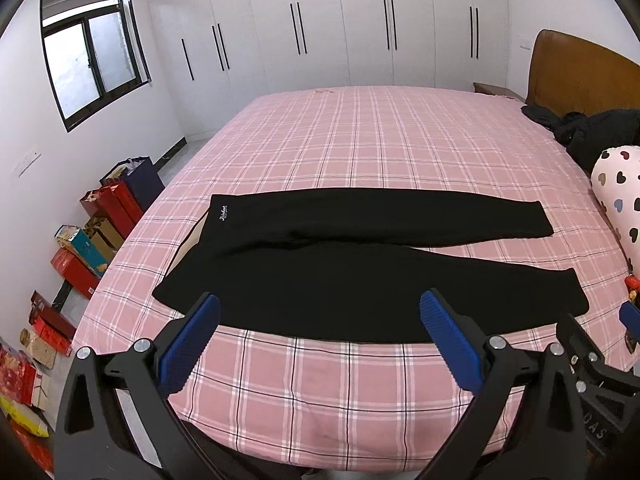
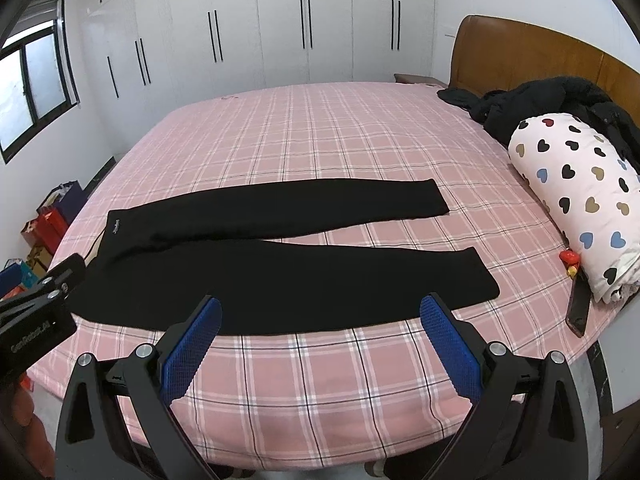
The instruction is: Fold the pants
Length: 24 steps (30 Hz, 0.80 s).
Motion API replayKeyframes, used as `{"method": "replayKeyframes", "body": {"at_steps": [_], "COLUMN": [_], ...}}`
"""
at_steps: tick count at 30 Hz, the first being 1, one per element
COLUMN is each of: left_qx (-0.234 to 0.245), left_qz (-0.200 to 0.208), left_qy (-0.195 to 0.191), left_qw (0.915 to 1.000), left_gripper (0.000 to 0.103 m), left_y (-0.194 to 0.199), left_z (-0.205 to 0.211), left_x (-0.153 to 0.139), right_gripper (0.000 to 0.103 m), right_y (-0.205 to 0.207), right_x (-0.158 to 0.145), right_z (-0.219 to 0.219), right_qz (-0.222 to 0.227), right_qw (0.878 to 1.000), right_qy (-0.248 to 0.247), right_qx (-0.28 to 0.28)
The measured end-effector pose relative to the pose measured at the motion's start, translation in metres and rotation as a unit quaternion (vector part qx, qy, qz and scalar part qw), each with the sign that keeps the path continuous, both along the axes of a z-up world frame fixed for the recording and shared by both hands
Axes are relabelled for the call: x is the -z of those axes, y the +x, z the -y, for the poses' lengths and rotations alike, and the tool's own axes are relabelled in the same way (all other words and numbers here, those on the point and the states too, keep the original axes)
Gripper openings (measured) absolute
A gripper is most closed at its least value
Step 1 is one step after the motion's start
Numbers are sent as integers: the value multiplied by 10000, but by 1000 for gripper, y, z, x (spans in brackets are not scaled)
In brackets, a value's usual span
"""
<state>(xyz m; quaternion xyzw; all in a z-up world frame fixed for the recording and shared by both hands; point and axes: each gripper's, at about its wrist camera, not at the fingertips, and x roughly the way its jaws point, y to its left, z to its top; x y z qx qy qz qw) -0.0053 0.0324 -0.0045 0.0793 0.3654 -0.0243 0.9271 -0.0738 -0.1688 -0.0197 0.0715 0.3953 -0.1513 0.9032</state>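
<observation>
Left wrist view: both wide-open tools, left tool [image 1: 320, 308] and right tool [image 2: 321, 309], hover just short of long black pants [image 1: 360, 276] lying crosswise on the pink plaid bed [image 1: 320, 392].

Black pants [image 1: 360, 272], pink plaid, perhaps white-lined, bedsheet [image 1: 360, 140]

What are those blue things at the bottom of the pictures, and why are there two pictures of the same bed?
The blue things are the fingers of two grabbing tools that a person holds, one in each hand. Each tool carries a little camera looking forward along its fingers. One picture comes from the left gripper, the other from the right gripper. Both are open and hold nothing. On the pink checked bed lie black pants, spread flat with the two legs apart, waiting to be folded. Near the brown headboard sit a roll with a heart pattern and a heap of dark clothes.
</observation>
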Motion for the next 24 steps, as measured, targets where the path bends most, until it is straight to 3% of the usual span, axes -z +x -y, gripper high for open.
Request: {"method": "replayKeyframes", "body": {"at_steps": [9,24], "left_qx": [69,-146], "left_qz": [-2,-129], "left_qy": [-5,27], "left_qw": [10000,9998], "left_gripper": [98,98], "left_y": [-3,4], "left_z": [7,-10], "left_x": [2,9], "right_gripper": [98,98], "right_y": [-6,10], "right_x": [-1,13], "right_z": [11,-3], "right_qz": [10,-109], "right_qw": [9998,9999], "right_qy": [66,95], "right_qx": [172,-23]}}
